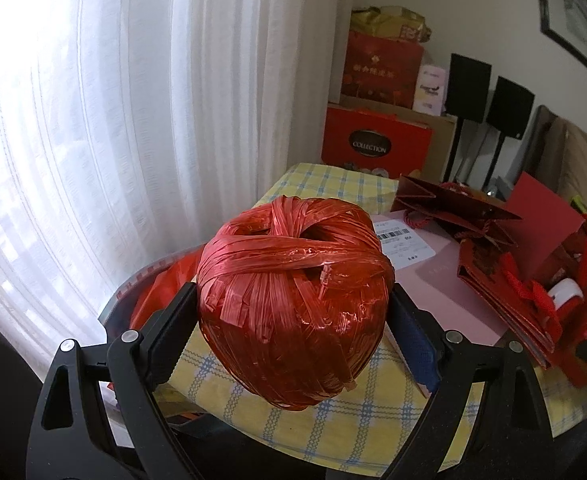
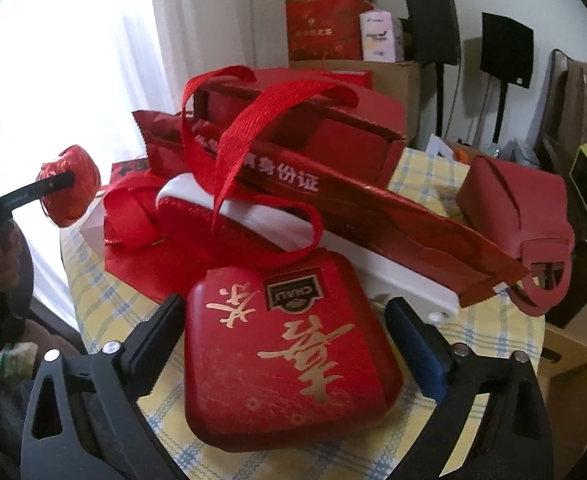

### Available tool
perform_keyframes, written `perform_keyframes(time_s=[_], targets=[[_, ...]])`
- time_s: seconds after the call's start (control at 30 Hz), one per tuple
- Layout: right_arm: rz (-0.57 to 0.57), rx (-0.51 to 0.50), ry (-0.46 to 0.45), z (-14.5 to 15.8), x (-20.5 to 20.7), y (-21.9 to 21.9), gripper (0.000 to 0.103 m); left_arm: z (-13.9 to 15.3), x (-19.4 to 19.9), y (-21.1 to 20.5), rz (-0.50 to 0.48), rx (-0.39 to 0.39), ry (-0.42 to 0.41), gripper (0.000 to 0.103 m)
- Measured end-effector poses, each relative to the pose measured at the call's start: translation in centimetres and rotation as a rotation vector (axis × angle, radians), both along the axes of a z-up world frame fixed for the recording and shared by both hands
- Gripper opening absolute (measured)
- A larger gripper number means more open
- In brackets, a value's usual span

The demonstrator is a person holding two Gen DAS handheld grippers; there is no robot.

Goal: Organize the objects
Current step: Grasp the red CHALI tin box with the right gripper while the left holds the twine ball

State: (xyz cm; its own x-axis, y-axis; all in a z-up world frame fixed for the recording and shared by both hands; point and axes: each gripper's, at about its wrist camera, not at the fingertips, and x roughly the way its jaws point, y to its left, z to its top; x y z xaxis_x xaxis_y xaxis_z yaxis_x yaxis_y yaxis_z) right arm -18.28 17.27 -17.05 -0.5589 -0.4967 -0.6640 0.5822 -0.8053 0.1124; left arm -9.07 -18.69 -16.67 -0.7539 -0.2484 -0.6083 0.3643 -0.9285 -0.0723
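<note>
Red tin (image 2: 289,356) bears a "CHALI" badge, upside down.

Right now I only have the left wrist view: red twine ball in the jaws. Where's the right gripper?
Observer: The right gripper straddles a red tin with gold characters, at the near table edge.
Operator: Gripping it?
Observer: No. Both fingers stand off the tin's sides, jaws open.
Operator: Is my ball clear of the pile?
Observer: Looks so. The red twine ball sits left of the red ribbon handles, with no contact visible.
</note>
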Motion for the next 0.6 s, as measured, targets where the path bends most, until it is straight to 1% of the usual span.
perform_keyframes(time_s=[0.07,0.1,0.3,0.43,0.6], targets=[[-0.012,0.024,-0.018,-0.4,-0.3,-0.3,0.092,0.1,0.0,0.0,0.002,-0.003,-0.001,0.09],[-0.011,0.029,-0.024,-0.5,-0.4,-0.4,0.087,0.1,0.1,0.0,0.004,-0.003,0.001,0.09],[-0.036,0.084,0.034,-0.5,0.9,-1.2,0.085,0.7,0.3,0.1,0.008,-0.008,0.009,0.09],[-0.037,0.05,0.043,0.0,1.6,-0.9,0.085,1.2,0.6,0.1,0.012,-0.009,0.017,0.09],[-0.05,-0.021,0.011,0.6,2.3,-0.3,0.085,1.7,0.9,0.1,0.009,-0.012,0.027,0.09]])
